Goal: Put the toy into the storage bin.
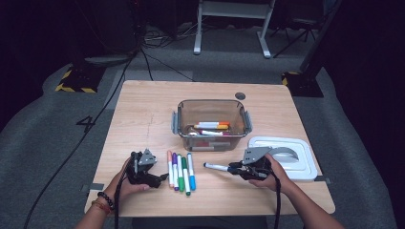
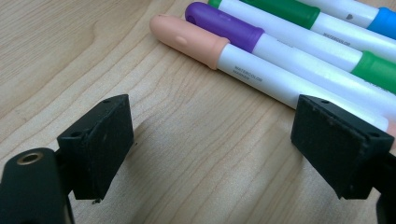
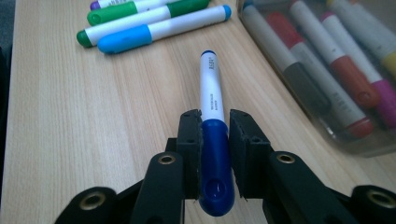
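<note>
Clamping a dark-blue marker [image 3: 212, 135] by its cap, the right gripper [image 3: 215, 133] sits near the container [image 1: 212, 125]. The left gripper [image 2: 210, 144] gapes empty, farther from it.

I see the dark blue marker [image 3: 212, 140] with its white barrel and dark blue cap pinched at the cap end in my right hand-held gripper [image 3: 214, 135]. It is held roughly level, just above the counter [image 1: 143, 114], its far end pointing toward the row of markers [image 1: 180, 171]. That row lies side by side: peach, purple, two green, light blue.
</note>
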{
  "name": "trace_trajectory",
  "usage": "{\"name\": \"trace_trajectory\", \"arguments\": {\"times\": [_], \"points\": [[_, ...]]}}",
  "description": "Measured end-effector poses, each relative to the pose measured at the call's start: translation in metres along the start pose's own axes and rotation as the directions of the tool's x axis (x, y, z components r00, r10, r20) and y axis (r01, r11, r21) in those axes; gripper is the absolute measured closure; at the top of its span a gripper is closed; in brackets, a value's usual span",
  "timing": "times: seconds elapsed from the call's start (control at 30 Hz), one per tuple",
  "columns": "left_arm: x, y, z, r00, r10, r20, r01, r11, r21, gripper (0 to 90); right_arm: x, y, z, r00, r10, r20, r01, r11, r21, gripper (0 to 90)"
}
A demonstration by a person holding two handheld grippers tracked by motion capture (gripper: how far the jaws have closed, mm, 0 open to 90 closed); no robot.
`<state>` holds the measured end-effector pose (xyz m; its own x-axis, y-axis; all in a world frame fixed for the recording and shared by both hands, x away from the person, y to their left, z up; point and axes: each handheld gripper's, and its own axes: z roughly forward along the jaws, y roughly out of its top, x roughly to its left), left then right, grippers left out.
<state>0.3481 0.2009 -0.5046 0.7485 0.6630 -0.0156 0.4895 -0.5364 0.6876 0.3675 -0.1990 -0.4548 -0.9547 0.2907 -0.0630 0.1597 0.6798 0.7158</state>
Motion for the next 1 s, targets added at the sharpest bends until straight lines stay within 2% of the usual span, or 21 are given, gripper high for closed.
{"name": "trace_trajectory", "arguments": {"times": [0.2, 0.37, 0.67, 0.83, 1.0], "points": [[0.000, 0.000, 0.000, 1.0000, 0.001, 0.000, -0.001, 1.0000, 0.000, 13.5, 0.002, 0.008, -0.011, 0.9999, -0.014, 0.000, 0.014, 0.999, -0.046, 75.6], [0.000, 0.000, 0.000, 1.0000, 0.000, 0.000, 0.000, 1.0000, 0.000, 13.5, 0.005, 0.020, -0.026, 0.9986, -0.052, 0.003, 0.052, 0.994, -0.093, 75.6], [0.000, 0.000, 0.000, 1.0000, 0.000, 0.000, 0.000, 1.0000, 0.000, 13.5, 0.009, 0.055, -0.063, 0.9849, -0.169, 0.039, 0.173, 0.970, -0.172, 75.6], [0.000, 0.000, 0.000, 1.0000, 0.001, 0.000, -0.001, 1.0000, 0.001, 13.5, 0.005, 0.074, -0.073, 0.9778, -0.202, 0.054, 0.209, 0.959, -0.191, 75.6], [0.000, 0.000, 0.000, 1.0000, 0.000, 0.000, 0.000, 1.0000, 0.000, 13.5, -0.010, 0.092, -0.081, 0.9786, -0.197, 0.061, 0.205, 0.954, -0.219, 75.6]]}}
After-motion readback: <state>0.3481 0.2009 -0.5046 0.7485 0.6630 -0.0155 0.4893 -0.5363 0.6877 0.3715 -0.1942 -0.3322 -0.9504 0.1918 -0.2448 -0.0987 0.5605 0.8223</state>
